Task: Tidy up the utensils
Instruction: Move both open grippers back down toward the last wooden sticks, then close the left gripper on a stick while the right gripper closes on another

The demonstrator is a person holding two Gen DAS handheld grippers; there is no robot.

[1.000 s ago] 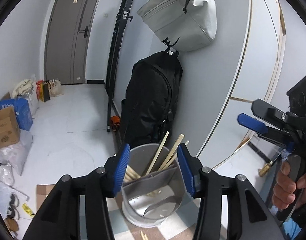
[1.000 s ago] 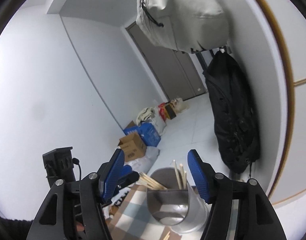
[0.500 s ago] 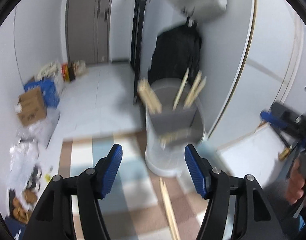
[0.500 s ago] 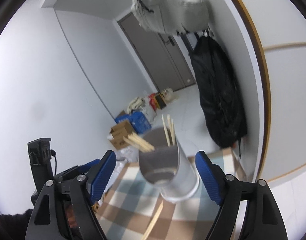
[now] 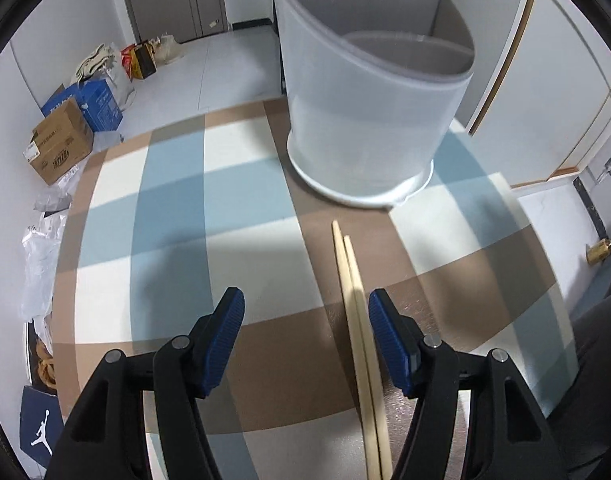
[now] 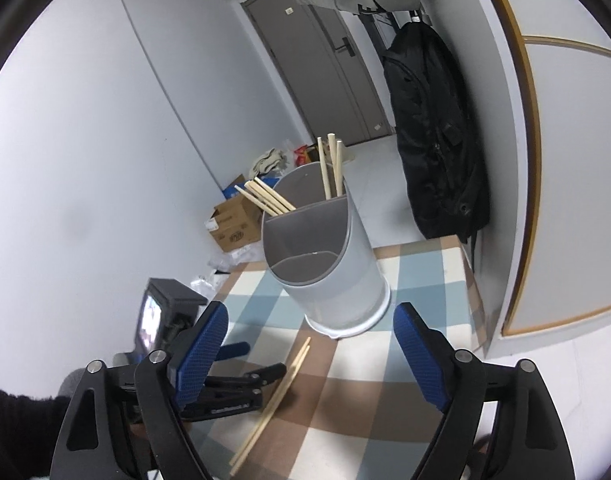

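Observation:
A grey-white utensil holder (image 5: 365, 100) (image 6: 333, 272) with inner dividers stands upright on the checked tablecloth (image 5: 165, 200). Several wooden chopsticks (image 6: 265, 196) stick out of its rear compartments. A loose pair of chopsticks (image 5: 351, 300) (image 6: 277, 392) lies flat on the cloth in front of it. My left gripper (image 5: 305, 316) points down at the cloth, open, with that pair between its jaws near the right finger, the pads apart from it. The left gripper (image 6: 257, 360) also shows low in the right wrist view. My right gripper (image 6: 311, 340) hovers facing the holder, its jaws opening, nothing between them.
The table's far edge runs just behind the holder, with a white wall panel (image 6: 565, 200) on the right. A black backpack (image 6: 437, 128) hangs by the wall. Cardboard boxes (image 5: 59, 144) and bags sit on the floor at left, near a grey door (image 6: 325, 60).
Both views have dropped and tilted down toward the table. The holder has slid from between the left jaws to the top of that view; the loose chopsticks now lie between them. Both grippers stand wider.

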